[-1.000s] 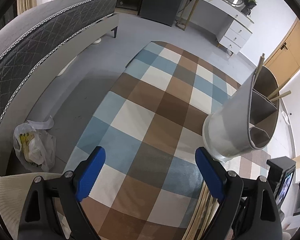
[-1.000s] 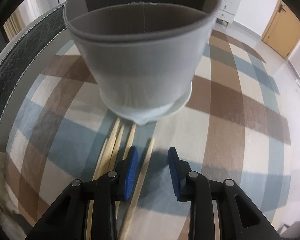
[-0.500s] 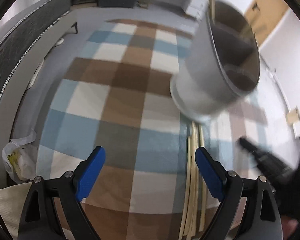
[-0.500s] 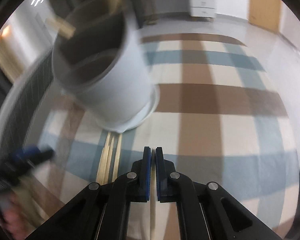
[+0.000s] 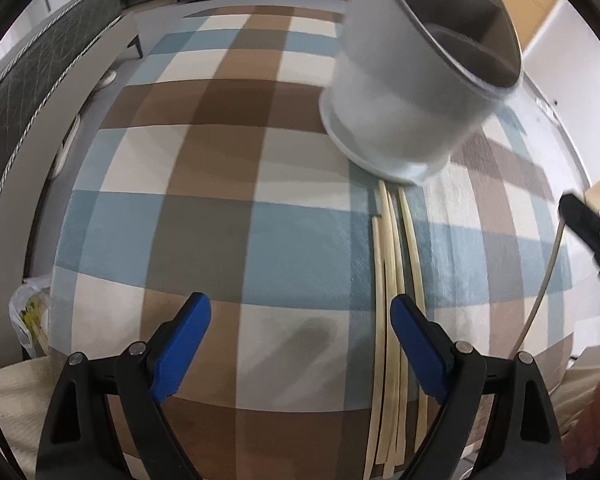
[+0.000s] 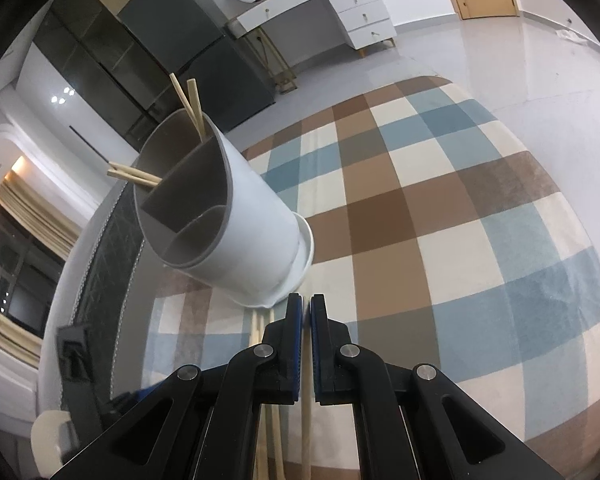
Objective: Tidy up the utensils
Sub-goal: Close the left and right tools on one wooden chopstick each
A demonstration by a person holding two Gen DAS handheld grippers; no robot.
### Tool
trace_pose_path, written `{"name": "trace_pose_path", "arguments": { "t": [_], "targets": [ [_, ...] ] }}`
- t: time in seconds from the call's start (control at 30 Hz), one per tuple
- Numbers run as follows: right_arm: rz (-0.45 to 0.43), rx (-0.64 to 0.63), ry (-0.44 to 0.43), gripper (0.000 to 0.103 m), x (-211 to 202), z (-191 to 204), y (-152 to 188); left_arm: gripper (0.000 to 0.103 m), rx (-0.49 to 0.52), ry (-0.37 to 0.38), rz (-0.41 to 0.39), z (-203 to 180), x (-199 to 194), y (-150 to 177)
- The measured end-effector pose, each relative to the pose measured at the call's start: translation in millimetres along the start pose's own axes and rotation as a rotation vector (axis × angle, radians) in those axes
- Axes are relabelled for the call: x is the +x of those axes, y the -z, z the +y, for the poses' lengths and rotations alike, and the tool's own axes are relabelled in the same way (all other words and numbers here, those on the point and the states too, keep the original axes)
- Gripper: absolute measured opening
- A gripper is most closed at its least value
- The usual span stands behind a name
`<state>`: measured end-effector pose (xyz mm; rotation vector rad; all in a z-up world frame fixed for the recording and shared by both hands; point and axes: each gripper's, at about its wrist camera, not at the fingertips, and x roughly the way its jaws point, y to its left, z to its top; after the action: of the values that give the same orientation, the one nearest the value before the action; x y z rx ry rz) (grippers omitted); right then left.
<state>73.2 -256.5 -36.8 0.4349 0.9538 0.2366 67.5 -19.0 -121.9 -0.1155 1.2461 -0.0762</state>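
A grey-white utensil holder (image 5: 412, 92) with inner dividers stands on the checked tablecloth (image 5: 220, 216); in the right wrist view the holder (image 6: 236, 232) has several chopsticks (image 6: 192, 104) sticking out of it. Several loose wooden chopsticks (image 5: 392, 280) lie on the cloth in front of the holder. My left gripper (image 5: 300, 344) is open and empty, just left of the loose chopsticks. My right gripper (image 6: 306, 312) is shut on one chopstick (image 6: 306, 420), lifted off the cloth; it also shows at the right of the left wrist view (image 5: 588, 224) with the chopstick (image 5: 540, 292) hanging below.
A grey quilted bed (image 5: 32, 76) runs along the left. A plastic bag (image 5: 28, 312) lies on the floor by the table. A white desk with drawers (image 6: 340, 4) and a dark cabinet (image 6: 188, 28) stand at the far wall.
My right gripper closed on one chopstick and lifted it off the cloth, swinging right. My left gripper swung right toward the holder and the loose chopsticks, staying open.
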Motion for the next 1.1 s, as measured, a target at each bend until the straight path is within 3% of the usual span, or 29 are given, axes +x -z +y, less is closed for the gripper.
{"name": "trace_pose_path", "arguments": {
  "t": [0.23, 0.67, 0.87, 0.9, 1.1],
  "targets": [
    [-0.026, -0.017, -0.002, 0.004, -4, 1, -2, 0.088, 0.006, -0.026, 0.044, -3, 10, 3],
    [0.002, 0.014, 0.012, 0.004, 9, -5, -3, 0.088, 0.053, -0.095, 0.040, -13, 19, -3],
    [-0.011, 0.006, 0.010, 0.004, 8, -4, -4, 0.088, 0.062, -0.084, 0.026, -19, 19, -12],
    [-0.011, 0.005, 0.009, 0.004, 8, -4, -5, 0.087, 0.069, -0.086, 0.020, -21, 19, -14],
    [-0.022, -0.007, 0.023, 0.004, 9, -6, -6, 0.057, 0.140, -0.076, 0.010, -40, 21, -20]
  ]
}}
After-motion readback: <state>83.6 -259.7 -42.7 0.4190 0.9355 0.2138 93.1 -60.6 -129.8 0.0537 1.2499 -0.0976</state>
